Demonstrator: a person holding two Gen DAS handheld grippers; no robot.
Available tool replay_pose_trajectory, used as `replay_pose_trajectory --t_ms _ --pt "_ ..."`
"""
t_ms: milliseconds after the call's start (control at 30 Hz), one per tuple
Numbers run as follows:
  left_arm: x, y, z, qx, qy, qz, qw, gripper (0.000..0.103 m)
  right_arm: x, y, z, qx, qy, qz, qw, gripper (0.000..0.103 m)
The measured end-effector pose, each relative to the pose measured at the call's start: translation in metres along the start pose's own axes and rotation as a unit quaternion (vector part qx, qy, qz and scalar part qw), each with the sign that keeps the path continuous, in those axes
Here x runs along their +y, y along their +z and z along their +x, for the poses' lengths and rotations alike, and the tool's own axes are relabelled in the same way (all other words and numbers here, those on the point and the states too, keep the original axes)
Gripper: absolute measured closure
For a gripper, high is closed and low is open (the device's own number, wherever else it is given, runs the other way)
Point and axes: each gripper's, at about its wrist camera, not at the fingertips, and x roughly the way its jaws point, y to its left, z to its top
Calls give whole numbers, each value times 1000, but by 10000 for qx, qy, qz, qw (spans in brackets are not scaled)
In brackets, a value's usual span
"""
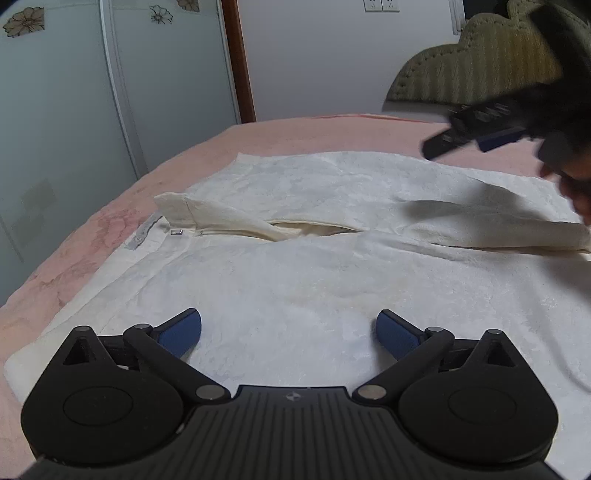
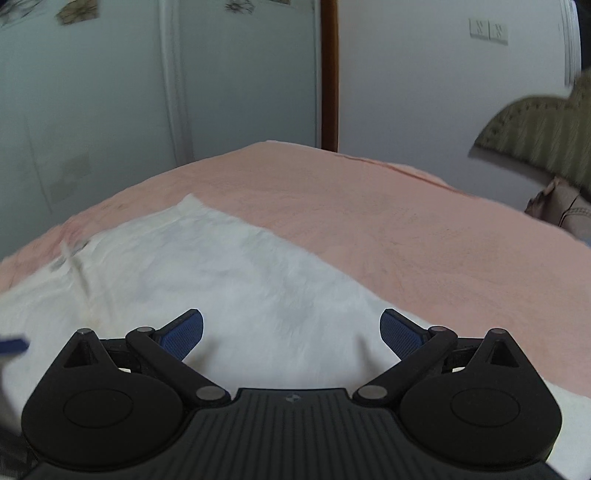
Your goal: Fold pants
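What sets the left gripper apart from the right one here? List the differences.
The left gripper hangs over the middle of the cream pants, with cloth filling the space ahead of it; the right gripper is at the pants' edge, facing bare pink bedspread. The left view is sharp, the right view blurred. Shared: both have jaws wide open with blue pads, holding nothing.

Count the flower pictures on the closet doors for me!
3 in the left wrist view, all along the top: flower sticker far left, one in the middle, one cut off by the edge. More may be hidden.
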Motion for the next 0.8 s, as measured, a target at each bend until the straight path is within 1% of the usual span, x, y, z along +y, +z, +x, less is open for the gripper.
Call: replay_pose_trajectory --t_ms 100,233,300,367,400,500,600,633,700,767,800 --pt "-1 0 1 13 -4 28 10000 0 -17 19 35 115 102 345 9993 0" --pt "3 1 3 55 -105 -95 9999 0 -29 37 81 495 188 258 9983 0" --pt "3 1 3 58 -120 -121 9998 0 -33 38 95 678 403 236 9966 0" --pt "3 1 2 54 -129 -129 9998 0 -38 36 104 925 819 381 9916 0" --pt "4 1 2 54 -151 -155 9998 0 -37 34 103 968 954 400 9899 0" --pt "10 4 0 108 -236 -230 9994 1 -25 28 80 933 1477 55 9846 0" --pt "25 16 -4 216 -354 -448 9981 3 -6 14 43 674 1863 -639 9781 0" --pt "32 23 -4 193 -354 -498 9979 3 1 8 31 550 1900 -912 9760 0" --pt "45 44 -2 113 -209 -561 9981 3 16 -4 11 311 1807 -1548 9708 0" --pt "57 71 5 -7 33 -605 9982 3 30 -17 3 222 1755 -2081 9620 0" --pt "61 85 10 -7 130 -627 9979 5 34 -24 3 240 1725 -2271 9582 0"
